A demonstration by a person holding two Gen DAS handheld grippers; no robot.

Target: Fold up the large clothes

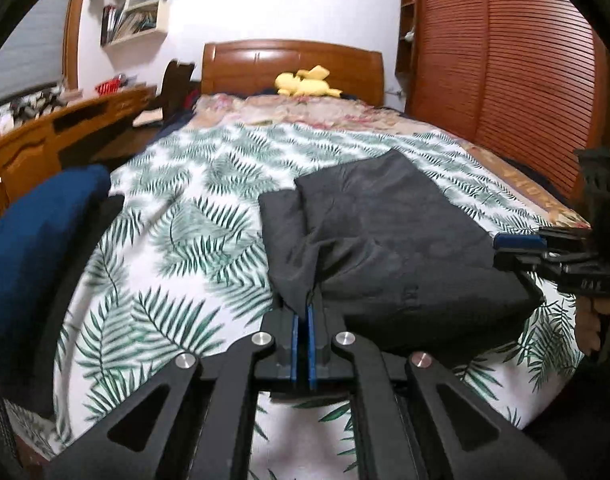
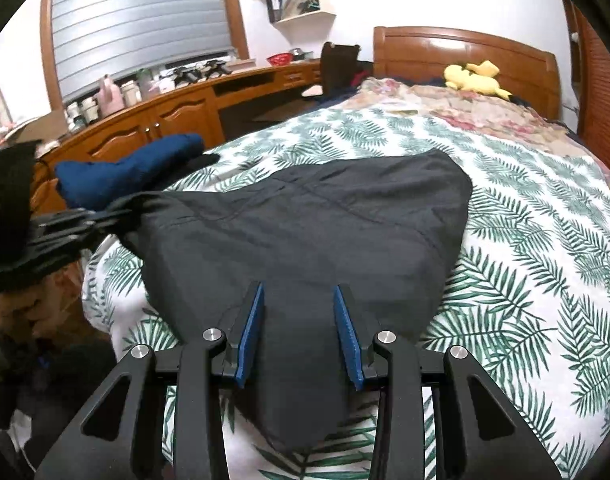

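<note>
A dark grey garment lies partly folded on the leaf-print bed cover; in the right wrist view the garment spreads across the bed. My left gripper is shut on a corner of the garment and lifts it slightly; it also shows at the left of the right wrist view. My right gripper is open, its blue pads standing on either side of the garment's near edge. It shows at the right edge of the left wrist view.
A blue cushion lies at the bed's left edge. A yellow plush toy sits by the wooden headboard. A wooden desk runs along the left, a slatted wardrobe along the right.
</note>
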